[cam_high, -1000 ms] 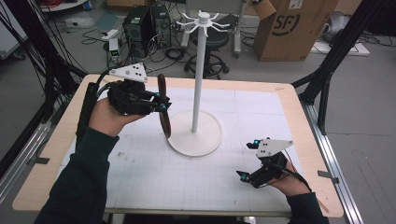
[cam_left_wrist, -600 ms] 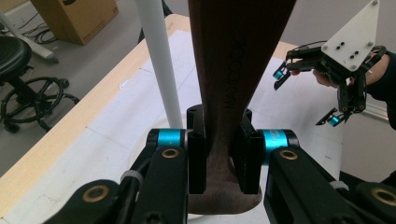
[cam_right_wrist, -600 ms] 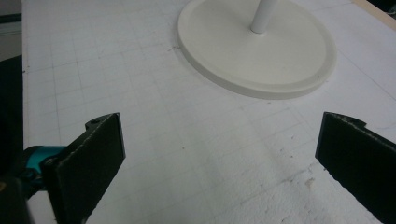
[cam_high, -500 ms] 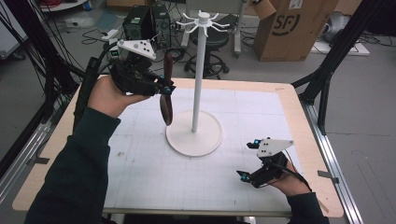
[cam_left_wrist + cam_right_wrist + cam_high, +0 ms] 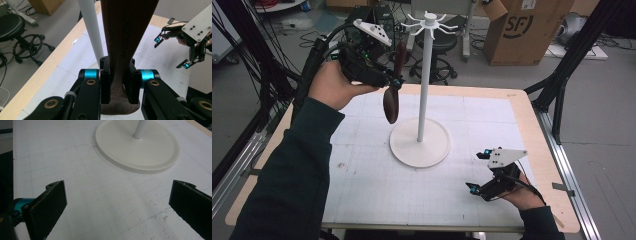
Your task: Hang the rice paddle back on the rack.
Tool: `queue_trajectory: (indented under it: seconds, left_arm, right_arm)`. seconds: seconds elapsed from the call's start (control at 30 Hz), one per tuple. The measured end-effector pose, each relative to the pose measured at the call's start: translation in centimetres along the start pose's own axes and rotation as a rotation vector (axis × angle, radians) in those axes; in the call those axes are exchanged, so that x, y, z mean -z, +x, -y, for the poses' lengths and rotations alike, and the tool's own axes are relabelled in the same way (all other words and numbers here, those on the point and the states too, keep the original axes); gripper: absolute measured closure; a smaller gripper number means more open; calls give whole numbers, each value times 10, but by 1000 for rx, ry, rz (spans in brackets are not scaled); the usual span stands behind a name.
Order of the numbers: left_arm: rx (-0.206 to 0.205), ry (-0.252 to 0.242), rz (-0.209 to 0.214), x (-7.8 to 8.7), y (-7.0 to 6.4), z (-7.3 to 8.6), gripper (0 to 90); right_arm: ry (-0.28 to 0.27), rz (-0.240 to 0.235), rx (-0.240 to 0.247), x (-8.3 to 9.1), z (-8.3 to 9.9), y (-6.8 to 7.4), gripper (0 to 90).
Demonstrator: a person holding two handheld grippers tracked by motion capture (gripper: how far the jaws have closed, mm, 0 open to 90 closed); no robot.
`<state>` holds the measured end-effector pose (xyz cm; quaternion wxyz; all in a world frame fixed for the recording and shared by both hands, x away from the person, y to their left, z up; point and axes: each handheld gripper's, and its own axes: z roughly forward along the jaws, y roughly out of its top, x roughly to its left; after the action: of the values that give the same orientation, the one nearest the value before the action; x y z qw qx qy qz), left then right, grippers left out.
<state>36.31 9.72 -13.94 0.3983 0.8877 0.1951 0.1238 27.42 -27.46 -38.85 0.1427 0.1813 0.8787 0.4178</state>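
A white stand (image 5: 424,85) rises from a round base (image 5: 419,142) at the table's middle, with hooks (image 5: 430,20) at its top. My left gripper (image 5: 394,82) is raised left of the pole, shut on a dark brown wooden utensil (image 5: 390,105) that hangs with its oval end down and its handle up near the hooks. In the left gripper view the jaws of my left gripper (image 5: 117,75) clamp the utensil (image 5: 127,30) beside the pole (image 5: 91,30). My right gripper (image 5: 478,171) rests open at the table's front right, and its open jaws (image 5: 117,197) face the base (image 5: 137,147).
A white gridded mat (image 5: 377,190) covers the wooden table (image 5: 537,150). Beyond the far edge stand a black stool (image 5: 439,45), a cardboard box (image 5: 517,30) and floor cables. Black frame legs (image 5: 562,85) stand at the right. The right gripper (image 5: 172,52) shows far off in the left gripper view.
My left gripper has lifted the utensil higher and carried it closer to the stand's pole and hooks. The right gripper has stayed put.
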Motion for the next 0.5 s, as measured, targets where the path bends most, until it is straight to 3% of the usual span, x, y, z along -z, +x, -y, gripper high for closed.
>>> queue_trajectory:
  seconds: [0.5]
  left_arm:
    - [10, 50, -41, 0, 4, -24, 777]
  right_arm:
    - [-2, -7, 3, 0, -1, 1, 6]
